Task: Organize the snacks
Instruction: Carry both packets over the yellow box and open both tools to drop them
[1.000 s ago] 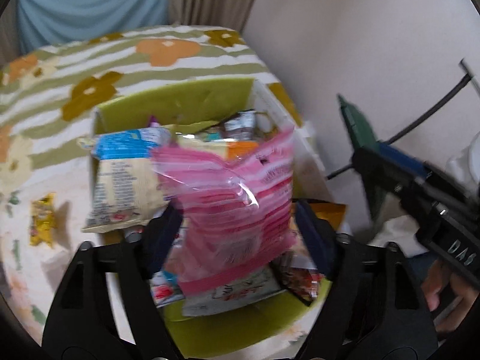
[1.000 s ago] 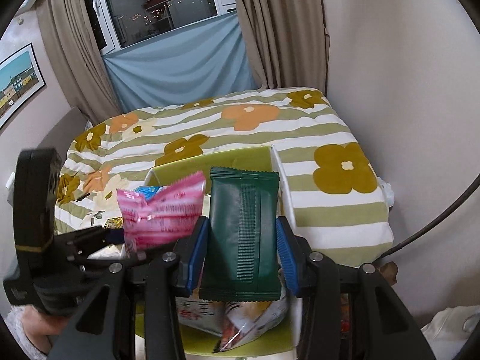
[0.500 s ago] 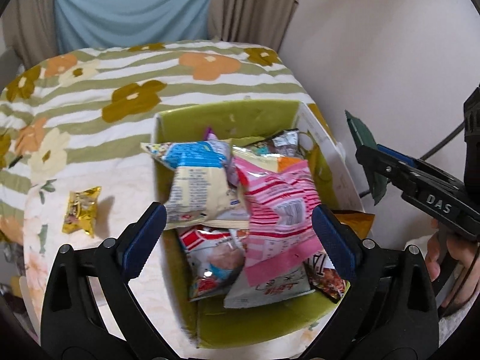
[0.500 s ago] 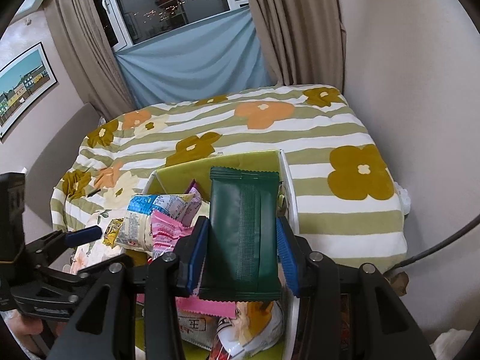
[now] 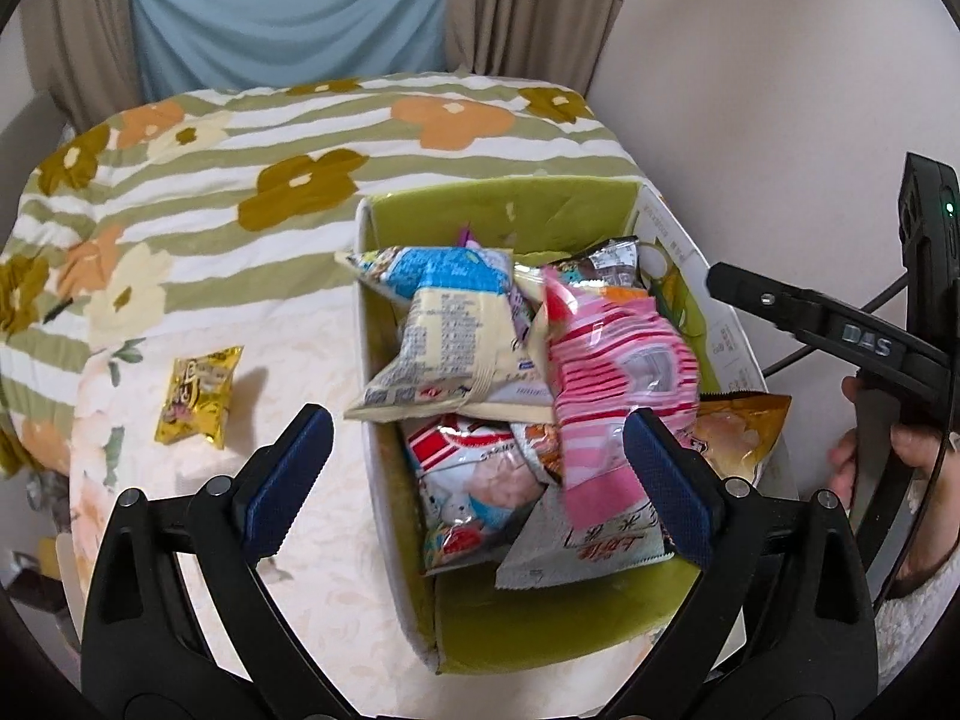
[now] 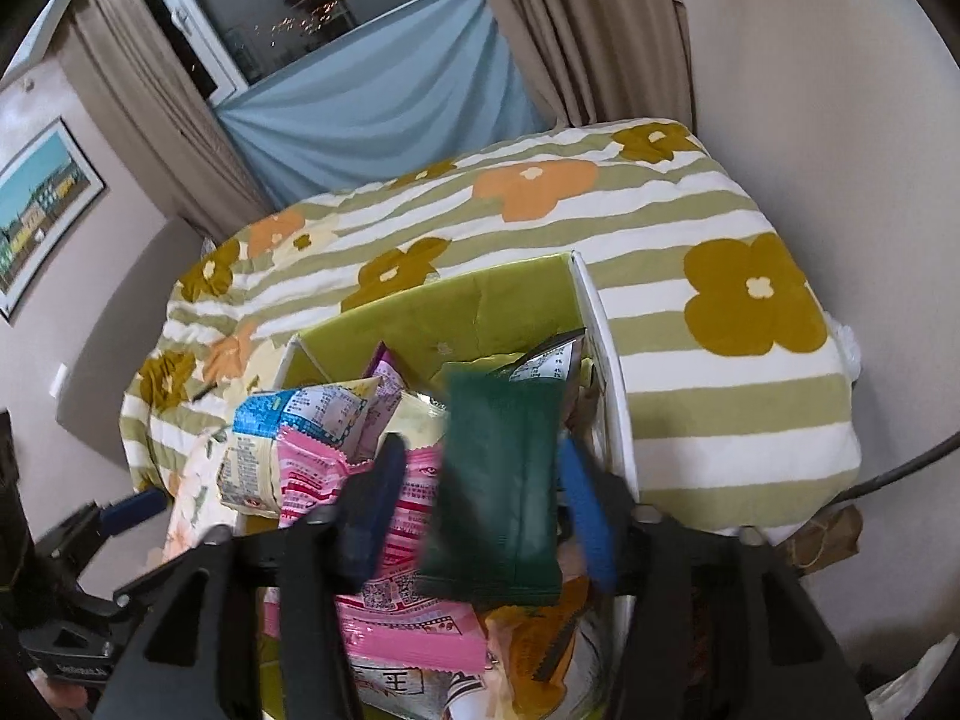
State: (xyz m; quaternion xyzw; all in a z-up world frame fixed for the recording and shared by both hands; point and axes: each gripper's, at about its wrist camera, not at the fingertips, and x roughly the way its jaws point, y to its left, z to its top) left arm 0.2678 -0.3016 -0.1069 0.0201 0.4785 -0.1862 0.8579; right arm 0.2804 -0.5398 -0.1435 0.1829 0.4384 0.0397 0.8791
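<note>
At nine o'clock in the left view a gold packet [image 5: 198, 393] lies alone on the flowered bedspread [image 5: 180, 192]. The left gripper [image 5: 474, 480] hangs wide open and empty over the green box [image 5: 510, 210], where a pink packet [image 5: 618, 384] lies on the pile. At three o'clock, the right gripper [image 6: 480, 504] has its fingers spread around a dark green packet [image 6: 498, 480]; whether they touch it is unclear.

You have one green-lined box [image 5: 540, 210] holding roughly eight snack packets, though the pile hides some: one pink [image 5: 618, 384], one dark green [image 6: 504, 480], one blue-topped [image 5: 444, 330]. One gold packet [image 5: 195, 396] lies outside it.
</note>
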